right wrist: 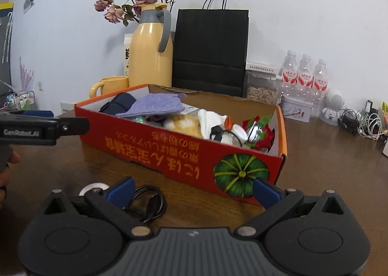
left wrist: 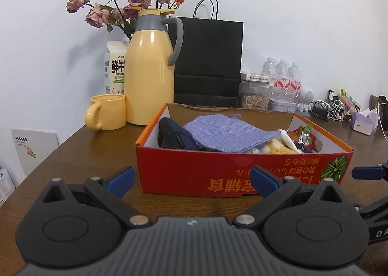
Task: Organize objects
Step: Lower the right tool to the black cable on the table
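Box (left wrist: 242, 171) mid-table, already heaped: purple cloth (left wrist: 225, 133), dark pouch (left wrist: 174, 135), red-green bits at far right. Judged mostly done. Left out: black cable (right wrist: 148, 203) and a metal disc (right wrist: 93, 188) on the table, just near the box. Left gripper (left wrist: 192, 179) spread wide, empty; right gripper (right wrist: 194, 192) likewise, cable by its left finger. Items under the cloth hidden; disc half covered by the finger.

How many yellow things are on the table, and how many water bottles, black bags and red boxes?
Yellow things: 2, the jug and the mug
Water bottles: 3
Black bags: 1
Red boxes: 1
Total: 7
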A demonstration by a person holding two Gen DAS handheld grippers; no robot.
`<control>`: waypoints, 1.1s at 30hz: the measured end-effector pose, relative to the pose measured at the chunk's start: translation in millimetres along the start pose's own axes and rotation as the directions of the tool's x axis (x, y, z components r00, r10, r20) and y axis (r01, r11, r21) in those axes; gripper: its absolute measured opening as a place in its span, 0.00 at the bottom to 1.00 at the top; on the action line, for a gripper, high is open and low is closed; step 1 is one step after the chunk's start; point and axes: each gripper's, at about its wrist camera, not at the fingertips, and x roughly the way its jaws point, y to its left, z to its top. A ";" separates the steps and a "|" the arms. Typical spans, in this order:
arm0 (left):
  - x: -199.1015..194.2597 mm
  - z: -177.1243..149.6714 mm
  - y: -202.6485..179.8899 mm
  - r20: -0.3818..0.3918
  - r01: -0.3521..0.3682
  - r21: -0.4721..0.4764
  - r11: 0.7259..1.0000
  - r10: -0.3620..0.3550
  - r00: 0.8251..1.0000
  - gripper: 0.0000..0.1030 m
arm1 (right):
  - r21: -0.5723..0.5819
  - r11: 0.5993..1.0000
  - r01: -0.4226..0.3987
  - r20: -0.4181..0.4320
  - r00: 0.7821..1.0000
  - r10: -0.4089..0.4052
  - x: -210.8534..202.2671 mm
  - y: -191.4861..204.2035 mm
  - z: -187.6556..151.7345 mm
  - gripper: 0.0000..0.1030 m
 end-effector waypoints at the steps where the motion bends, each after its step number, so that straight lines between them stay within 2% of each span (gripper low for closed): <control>1: -1.0 -0.6 -0.3 -0.002 0.006 0.003 1.000 -0.006 1.000 1.00 | 0.003 1.000 -0.005 -0.012 1.000 0.005 -1.2 0.7 -1.3 1.00; 5: -4.6 -3.2 -4.2 -0.003 0.025 0.025 0.999 -0.025 1.000 1.00 | 0.016 0.998 -0.053 -0.068 0.996 0.054 -1.6 4.1 -5.5 0.92; 12: -8.5 -4.6 -3.9 0.004 0.038 0.020 0.999 -0.038 0.999 1.00 | 0.004 0.994 -0.113 -0.200 0.973 0.112 22.2 24.9 -5.5 0.89; 18: -8.6 -5.1 -2.7 -0.004 0.038 0.015 0.999 -0.038 0.999 1.00 | 0.018 0.994 -0.105 -0.201 0.974 0.107 35.6 26.3 1.6 0.89; 20: -8.3 -5.6 -2.9 -0.009 0.039 0.017 0.999 -0.039 0.999 1.00 | 0.022 0.995 -0.100 -0.194 0.976 0.102 34.5 24.7 2.0 0.80; 22: -8.0 -6.1 -2.8 -0.011 0.040 0.018 0.999 -0.040 0.999 1.00 | 0.022 0.995 -0.101 -0.181 0.978 0.103 31.4 24.2 2.3 0.62; 23: -7.7 -6.2 -2.7 -0.013 0.040 0.018 0.999 -0.039 0.999 1.00 | 0.021 0.995 -0.102 -0.175 0.979 0.104 30.7 24.7 2.2 0.56; 25: -6.8 -6.4 -2.8 -0.017 0.037 0.018 0.999 -0.037 0.999 1.00 | 0.018 0.994 -0.106 -0.163 0.981 0.107 30.5 25.3 2.4 0.29; 26: -6.1 -6.5 -2.8 -0.020 0.036 0.017 0.999 -0.036 0.999 1.00 | 0.018 0.994 -0.108 -0.160 0.981 0.110 30.1 25.5 2.4 0.24; 27: -5.6 -6.6 -2.7 -0.023 0.035 0.017 0.999 -0.035 0.999 1.00 | 0.018 0.994 -0.109 -0.159 0.981 0.110 30.5 25.9 2.5 0.14; 28: -5.1 -6.7 -2.6 -0.025 0.033 0.017 0.999 -0.033 0.999 1.00 | 0.020 0.994 -0.110 -0.158 0.981 0.112 30.3 25.6 2.6 0.09; 33: -2.7 -7.6 -2.0 -0.036 0.025 0.015 1.000 -0.025 0.999 1.00 | 0.033 0.994 -0.107 -0.146 0.983 0.111 27.1 23.2 2.4 0.06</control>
